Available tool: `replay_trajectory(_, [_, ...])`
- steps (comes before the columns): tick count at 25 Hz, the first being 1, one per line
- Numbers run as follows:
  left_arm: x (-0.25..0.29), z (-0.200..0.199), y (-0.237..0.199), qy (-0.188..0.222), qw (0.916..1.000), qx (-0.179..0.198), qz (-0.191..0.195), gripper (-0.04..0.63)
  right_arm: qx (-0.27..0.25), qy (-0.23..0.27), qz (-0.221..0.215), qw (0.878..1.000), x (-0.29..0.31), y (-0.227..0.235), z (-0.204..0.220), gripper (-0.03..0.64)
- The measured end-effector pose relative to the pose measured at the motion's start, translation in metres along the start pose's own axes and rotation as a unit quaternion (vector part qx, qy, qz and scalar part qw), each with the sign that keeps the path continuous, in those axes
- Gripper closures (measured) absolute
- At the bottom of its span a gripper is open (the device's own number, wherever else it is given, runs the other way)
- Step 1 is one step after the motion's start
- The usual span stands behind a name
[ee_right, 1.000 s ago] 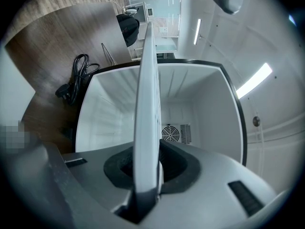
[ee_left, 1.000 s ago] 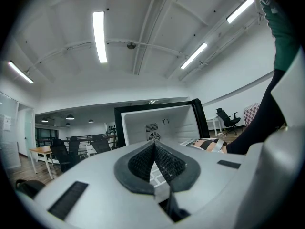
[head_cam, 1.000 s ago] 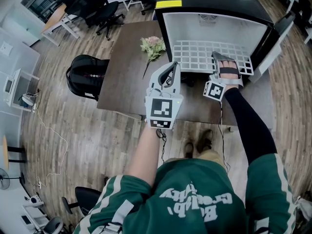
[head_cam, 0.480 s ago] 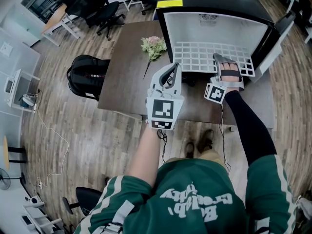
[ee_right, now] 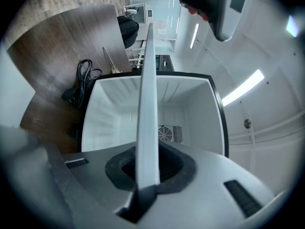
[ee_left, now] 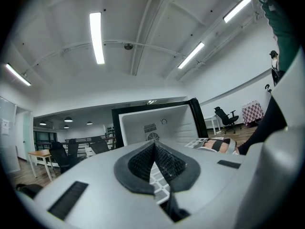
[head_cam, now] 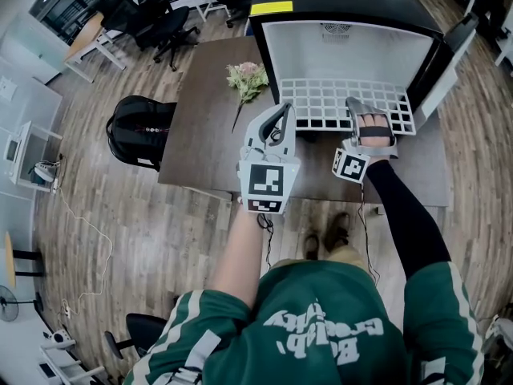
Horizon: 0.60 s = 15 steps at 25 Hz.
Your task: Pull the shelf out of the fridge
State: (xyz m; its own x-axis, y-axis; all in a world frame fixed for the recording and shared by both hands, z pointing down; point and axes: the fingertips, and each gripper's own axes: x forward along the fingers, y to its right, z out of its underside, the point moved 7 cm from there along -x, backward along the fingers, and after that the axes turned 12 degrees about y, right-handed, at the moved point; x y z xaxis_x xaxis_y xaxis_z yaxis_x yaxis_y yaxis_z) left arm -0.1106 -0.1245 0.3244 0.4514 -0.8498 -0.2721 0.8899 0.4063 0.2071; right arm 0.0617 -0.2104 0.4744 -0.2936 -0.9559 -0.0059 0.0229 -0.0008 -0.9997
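The black fridge [head_cam: 345, 46] stands open on the table, its inside white. Its white grid shelf [head_cam: 321, 103] sticks partway out of the front. My right gripper [head_cam: 362, 104] is shut on the shelf's front right part; its jaws have just been closing on it. In the right gripper view the shelf [ee_right: 147, 104] runs edge-on as a white band out of the right gripper [ee_right: 147, 175]. My left gripper [head_cam: 280, 112] hovers left of the shelf, over the table, shut and holding nothing. In the left gripper view its pads [ee_left: 162, 163] meet, and the shelf [ee_left: 200, 142] shows beyond.
A bunch of flowers [head_cam: 247, 77] lies on the brown table [head_cam: 204, 119] left of the fridge. The fridge door [head_cam: 441, 70] hangs open at the right. A black cable [ee_right: 78, 85] lies beside the fridge. A black bag [head_cam: 138, 127] sits on the floor at left.
My right gripper has drawn back a little toward me with the shelf, which now sticks further out of the fridge. The left gripper has stayed where it was.
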Motion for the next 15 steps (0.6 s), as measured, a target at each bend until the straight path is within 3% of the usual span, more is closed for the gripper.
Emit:
replay_trajectory(10, [-0.004,-0.008,0.0,0.013,0.9998,0.001,0.012,0.58,0.034,-0.017,0.027,0.999,-0.037,0.007,-0.001,0.572])
replay_trajectory(15, [-0.004,-0.014,-0.004,0.02,0.9997,0.007,0.012,0.58,0.092,-0.011,0.044,0.995,-0.04,0.028,-0.004,0.571])
